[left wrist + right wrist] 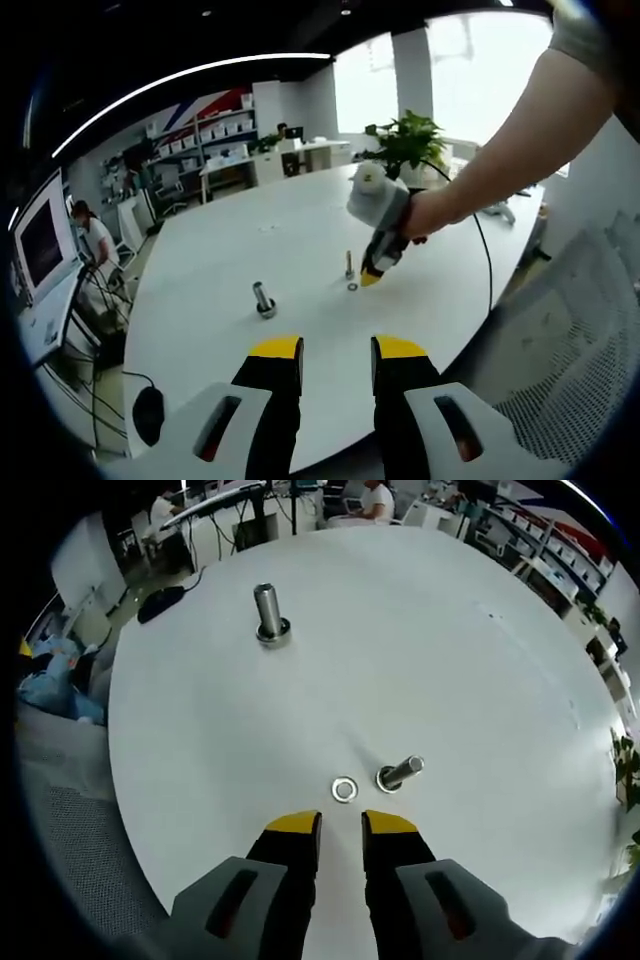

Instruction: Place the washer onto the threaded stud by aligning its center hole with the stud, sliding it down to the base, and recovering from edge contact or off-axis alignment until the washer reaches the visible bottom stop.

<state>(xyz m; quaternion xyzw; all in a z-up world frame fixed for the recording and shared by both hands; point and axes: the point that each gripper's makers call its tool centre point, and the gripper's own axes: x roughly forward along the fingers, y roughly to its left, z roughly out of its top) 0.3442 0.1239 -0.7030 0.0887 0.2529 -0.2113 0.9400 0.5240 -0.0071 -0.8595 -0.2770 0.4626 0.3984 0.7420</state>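
Washer (344,789) lies flat on table (480,680) beside stud (399,773), right gripper (341,823) jaws apart, empty, left gripper (337,349) likewise; thin edge could slip on pickup, or hole could catch stud tip off-axis.

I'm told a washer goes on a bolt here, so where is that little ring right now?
In the right gripper view the washer lies flat on the white table, just ahead of the right gripper and beside the nearer stud.

Stud (399,773) threads too small; washer (352,287) — tiny.
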